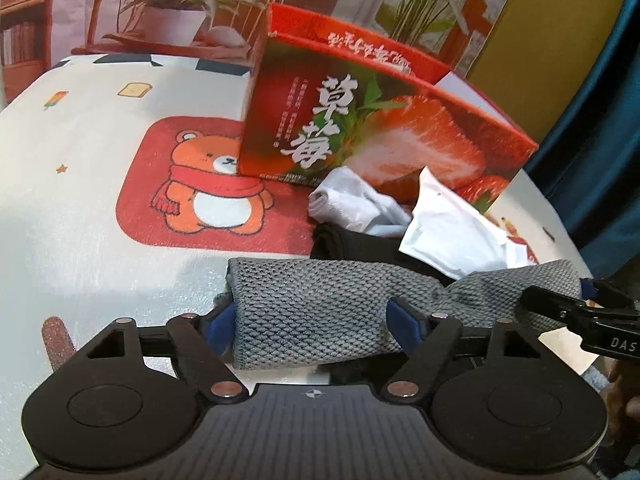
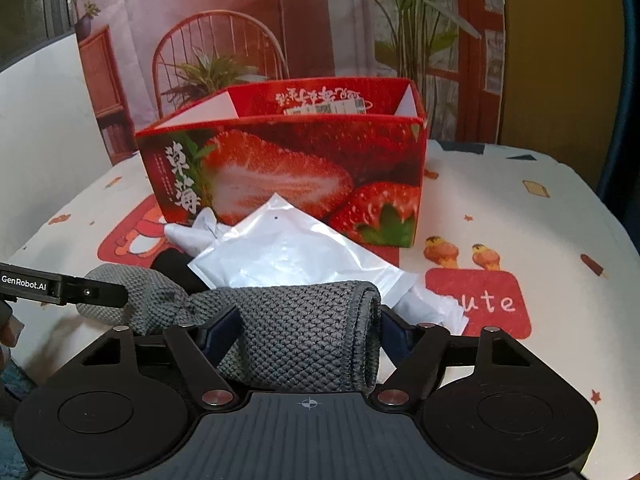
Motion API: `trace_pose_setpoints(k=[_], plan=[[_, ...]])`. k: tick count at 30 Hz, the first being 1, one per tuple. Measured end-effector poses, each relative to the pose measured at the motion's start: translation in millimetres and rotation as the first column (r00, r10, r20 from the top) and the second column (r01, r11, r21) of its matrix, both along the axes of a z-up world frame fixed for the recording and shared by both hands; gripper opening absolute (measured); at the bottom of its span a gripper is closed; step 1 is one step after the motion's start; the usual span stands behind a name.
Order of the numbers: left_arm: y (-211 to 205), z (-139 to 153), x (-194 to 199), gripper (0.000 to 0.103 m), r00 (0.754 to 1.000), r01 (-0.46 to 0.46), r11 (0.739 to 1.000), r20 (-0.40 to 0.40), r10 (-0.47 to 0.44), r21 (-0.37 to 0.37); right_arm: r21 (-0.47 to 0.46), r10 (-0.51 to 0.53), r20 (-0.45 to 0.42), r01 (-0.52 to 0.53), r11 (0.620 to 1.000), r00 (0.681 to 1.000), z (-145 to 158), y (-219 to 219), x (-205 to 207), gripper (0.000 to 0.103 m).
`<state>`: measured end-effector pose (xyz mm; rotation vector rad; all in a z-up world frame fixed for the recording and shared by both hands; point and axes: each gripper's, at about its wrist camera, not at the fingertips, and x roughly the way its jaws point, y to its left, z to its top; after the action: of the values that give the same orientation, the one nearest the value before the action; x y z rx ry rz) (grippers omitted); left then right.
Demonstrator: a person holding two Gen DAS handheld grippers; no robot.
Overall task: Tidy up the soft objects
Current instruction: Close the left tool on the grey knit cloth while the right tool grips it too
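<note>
A grey knitted cloth (image 1: 320, 304) is stretched between my two grippers; it also shows in the right wrist view (image 2: 304, 332). My left gripper (image 1: 312, 320) is shut on one end of it, my right gripper (image 2: 308, 332) on the other. The right gripper shows at the right edge of the left wrist view (image 1: 576, 308). The left gripper shows at the left edge of the right wrist view (image 2: 80, 292). Behind the cloth lie a white cloth (image 1: 352, 200), a black cloth (image 1: 352, 240) and a white plastic packet (image 2: 288, 252). An open red strawberry box (image 2: 288, 176) stands behind them.
The table has a white cover (image 1: 80, 160) with a bear print (image 1: 212, 188) and a red "cute" patch (image 2: 480, 304). A printed backdrop with plants and a chair hangs behind. A blue curtain (image 1: 600, 140) is at the right.
</note>
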<state>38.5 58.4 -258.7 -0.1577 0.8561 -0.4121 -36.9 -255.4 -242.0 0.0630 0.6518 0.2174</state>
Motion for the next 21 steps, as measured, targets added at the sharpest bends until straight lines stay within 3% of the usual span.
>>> trace_pose_setpoints(k=[5,13,21], plan=[[0.9,7.7,-3.4,0.073,1.000,0.021,0.998,0.023,-0.020,-0.056,0.008,0.017,0.013,-0.018,1.000,1.000,4.1,2.7,-0.9,0.062],[-5.8,17.8,-10.5,0.073,0.995,0.082,0.993,0.063,-0.077,-0.086,0.024,0.050,0.037,-0.051,0.998,0.998,10.9,9.0,-0.5,0.054],[2.2,9.5,-5.5,0.071,0.999,0.048,0.996,0.021,-0.047,-0.075,0.020,0.041,0.015,-0.041,0.999,0.999,9.0,7.3,0.0,0.051]])
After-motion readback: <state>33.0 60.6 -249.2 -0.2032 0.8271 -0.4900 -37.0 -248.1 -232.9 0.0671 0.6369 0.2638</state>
